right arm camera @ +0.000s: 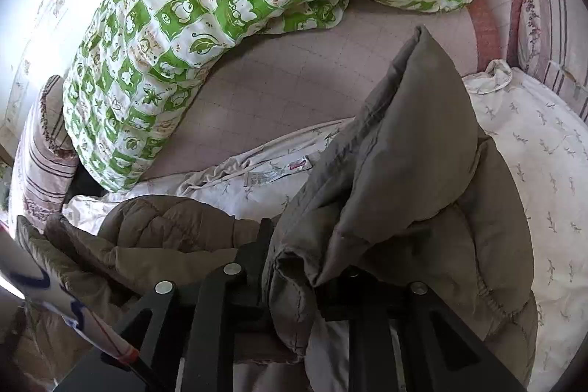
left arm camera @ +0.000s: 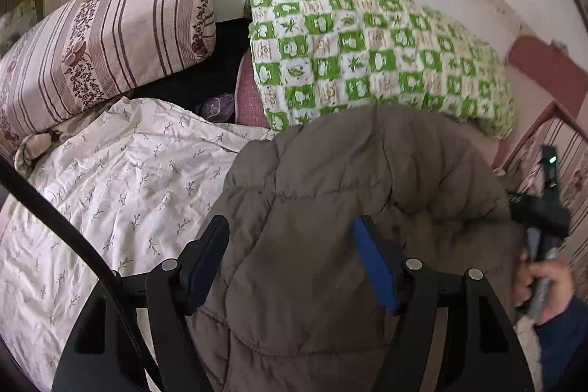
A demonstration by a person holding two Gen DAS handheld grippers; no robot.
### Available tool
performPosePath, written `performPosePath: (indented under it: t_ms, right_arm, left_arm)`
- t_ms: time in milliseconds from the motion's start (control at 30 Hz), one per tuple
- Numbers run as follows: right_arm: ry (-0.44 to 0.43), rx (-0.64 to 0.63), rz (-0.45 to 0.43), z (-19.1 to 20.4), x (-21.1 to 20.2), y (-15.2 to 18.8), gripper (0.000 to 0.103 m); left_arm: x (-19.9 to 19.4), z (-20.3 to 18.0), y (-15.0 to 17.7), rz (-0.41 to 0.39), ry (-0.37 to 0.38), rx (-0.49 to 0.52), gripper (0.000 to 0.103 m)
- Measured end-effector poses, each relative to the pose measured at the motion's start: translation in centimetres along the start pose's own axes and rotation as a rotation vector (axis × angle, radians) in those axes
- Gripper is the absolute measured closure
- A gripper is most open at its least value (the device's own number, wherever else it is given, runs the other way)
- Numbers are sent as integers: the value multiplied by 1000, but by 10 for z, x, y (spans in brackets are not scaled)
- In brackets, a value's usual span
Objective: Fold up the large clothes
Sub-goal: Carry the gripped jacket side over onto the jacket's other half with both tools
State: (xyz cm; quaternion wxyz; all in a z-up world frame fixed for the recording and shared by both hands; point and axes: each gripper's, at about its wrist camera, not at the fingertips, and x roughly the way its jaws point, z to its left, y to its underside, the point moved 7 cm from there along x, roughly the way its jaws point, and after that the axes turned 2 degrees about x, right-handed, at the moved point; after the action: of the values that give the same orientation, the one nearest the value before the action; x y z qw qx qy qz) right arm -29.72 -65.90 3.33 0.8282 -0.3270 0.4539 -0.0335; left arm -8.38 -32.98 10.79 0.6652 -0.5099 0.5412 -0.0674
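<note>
Both tools (left arm camera: 290, 257) (right arm camera: 301, 267) astride brown padded coat (left arm camera: 330, 189).

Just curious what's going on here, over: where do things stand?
Left tongs wide, straddling brown puffer jacket. Right tongs pinching a jacket fold. Green quilt close behind.

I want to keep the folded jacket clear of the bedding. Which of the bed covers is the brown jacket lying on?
The white sprig-print duvet: the brown puffer jacket rests on it. The green-and-white checked quilt lies behind, towards the wall.
</note>
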Motion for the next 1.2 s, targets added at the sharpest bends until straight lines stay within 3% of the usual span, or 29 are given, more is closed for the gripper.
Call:
performPosePath:
  t_ms: [267,433,567,700,833,900,1000,1100,1200]
  right_arm:
    - [-161,68,35,-6,-31,-5,59]
    - [-298,179,30,-23,-57,-14,40]
    - [-336,184,-21,-35,-92,-23,38]
    - [-220,2,-38,-21,-106,-7,38]
    - [-33,-218,-47,-1,-91,19,38]
    - [1,-279,-55,7,-78,23,38]
    - [95,-301,-36,0,-43,17,38]
    - [126,-290,83,-15,0,24,37]
    - [107,-274,93,-29,20,32,33]
  left_arm:
    - [22,-9,7,33,-42,27,33]
    - [29,-10,11,48,-67,31,33]
    - [29,-11,10,45,-72,31,33]
    - [33,-19,8,42,-86,56,33]
    - [49,-26,7,55,-109,52,33]
    - [65,-25,6,73,-132,56,33]
    - [94,-21,9,135,-154,60,30]
    - [114,-17,16,152,-173,68,20]
    - [126,-11,20,160,-146,21,14]
